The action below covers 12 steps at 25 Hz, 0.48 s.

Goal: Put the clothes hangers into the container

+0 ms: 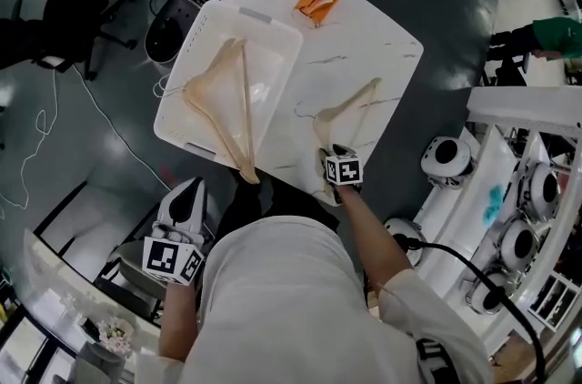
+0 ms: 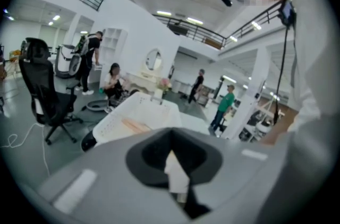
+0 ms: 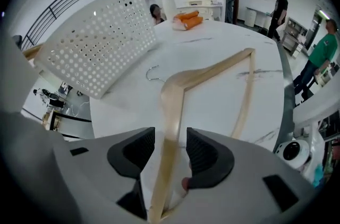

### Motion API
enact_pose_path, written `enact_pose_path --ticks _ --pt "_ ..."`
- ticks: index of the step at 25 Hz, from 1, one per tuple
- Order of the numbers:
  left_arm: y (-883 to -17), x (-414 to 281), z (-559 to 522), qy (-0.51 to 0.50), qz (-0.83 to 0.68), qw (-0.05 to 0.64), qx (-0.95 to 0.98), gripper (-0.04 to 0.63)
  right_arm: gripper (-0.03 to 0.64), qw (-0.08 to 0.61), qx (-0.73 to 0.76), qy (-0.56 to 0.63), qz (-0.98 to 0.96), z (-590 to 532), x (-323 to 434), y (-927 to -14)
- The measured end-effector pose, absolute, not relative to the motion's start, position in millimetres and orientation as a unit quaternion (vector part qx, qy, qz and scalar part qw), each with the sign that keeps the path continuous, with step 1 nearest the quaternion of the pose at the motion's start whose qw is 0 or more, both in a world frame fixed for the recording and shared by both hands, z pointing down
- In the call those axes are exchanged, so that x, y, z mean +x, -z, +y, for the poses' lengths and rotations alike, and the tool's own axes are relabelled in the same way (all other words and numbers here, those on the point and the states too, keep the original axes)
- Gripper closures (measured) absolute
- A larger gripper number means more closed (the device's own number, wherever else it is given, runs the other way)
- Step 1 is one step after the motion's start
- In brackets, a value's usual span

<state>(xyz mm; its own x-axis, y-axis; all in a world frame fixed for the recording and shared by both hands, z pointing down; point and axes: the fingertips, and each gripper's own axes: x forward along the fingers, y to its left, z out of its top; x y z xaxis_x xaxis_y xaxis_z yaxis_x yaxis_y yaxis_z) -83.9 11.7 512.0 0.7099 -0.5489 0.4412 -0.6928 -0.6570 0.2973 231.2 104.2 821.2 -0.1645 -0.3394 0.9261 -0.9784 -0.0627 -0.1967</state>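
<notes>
1. The tabletop (image 1: 364, 55) carries everything. The 2nd hanger (image 3: 175, 90) lies close to its near edge, so a clumsy nudge from me could slide it off.
2. The container (image 1: 273, 68) sits on the tabletop's left part. Its left side seems to reach the edge or pass it; I cannot tell which. A hard knock there might shift it.
3. The 1st hanger (image 1: 212, 67) lies in the container, with 1 end poking out over the near rim. Dropping the next one onto it could lever it out.
4. The 2nd hanger lies flat just right of the container, hook toward it. It is not in yet.
5. My right tongs (image 3: 170, 135) point steeply down with the jaws apart. 1 arm of the 2nd hanger is between them, but the pads do not press on it, so nothing is held. The grip would land far out on that arm, away from the hook. I judge the lifted hanger may swing, twist between the pads, or catch the container's wall.
6. My left tongs (image 1: 189, 189) hang low beside me, off the tabletop, jaws together and empty. From there they can steady nothing.
</notes>
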Motion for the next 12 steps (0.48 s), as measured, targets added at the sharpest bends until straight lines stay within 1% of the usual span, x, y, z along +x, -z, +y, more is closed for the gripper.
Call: enact_pose_path --ticks 4,5,7,9,12 --pt "-515.9 -91.4 10.0 -0.164 -0.358 0.236 0.888 0.594 0.451 0.376 0.562 -0.464 -0.572 104.9 235.3 -834.2" --pt "-517.4 -94.1 9.6 -0.165 -0.361 0.238 0.887 0.594 0.469 0.384 0.569 -0.456 -0.567 104.1 236.5 -834.8" --pt "-520.1 -99.2 9.0 -0.167 -0.366 0.242 0.883 0.594 0.475 0.397 0.574 -0.441 -0.564 103.9 233.6 -836.6" --pt "-522.4 -101.4 8.6 -0.168 -0.368 0.244 0.882 0.594 0.526 0.407 0.574 -0.429 -0.566 103.6 227.8 -838.4" --pt "-523.5 -100.5 9.3 -0.164 -0.366 0.244 0.883 0.594 0.538 0.405 0.572 -0.429 -0.569 102.4 224.8 -837.4"
